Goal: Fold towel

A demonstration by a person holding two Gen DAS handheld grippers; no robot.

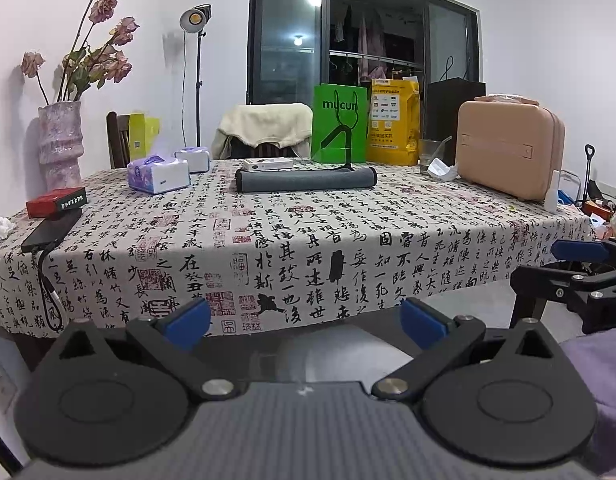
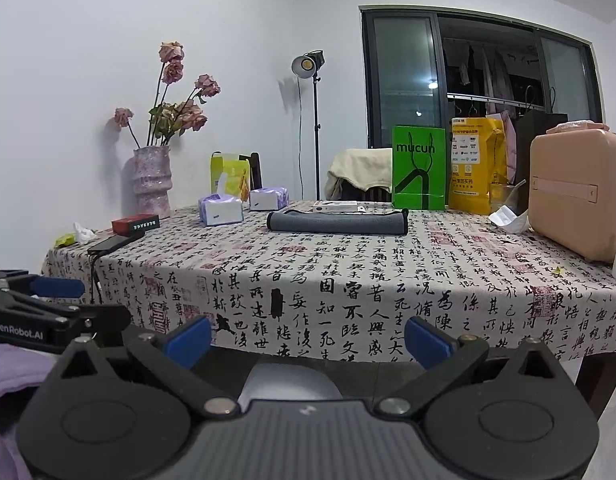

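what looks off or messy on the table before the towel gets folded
Crumpled white paper lies by the glass beside the pink case, and a crumpled tissue sits at the left edge. The grey towel lies flat and tidy.

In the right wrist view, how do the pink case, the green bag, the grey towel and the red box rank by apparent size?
1. pink case, nearest, so partly inflated
2. green bag and grey towel: similar, not ranked
3. red box

Both grippers hung low, side by side and level. The left gripper (image 1: 306,320) had its blue-padded fingers (image 1: 188,322) spread wide, gripping nothing. The right gripper (image 2: 307,338) matched it, jaws apart, empty.
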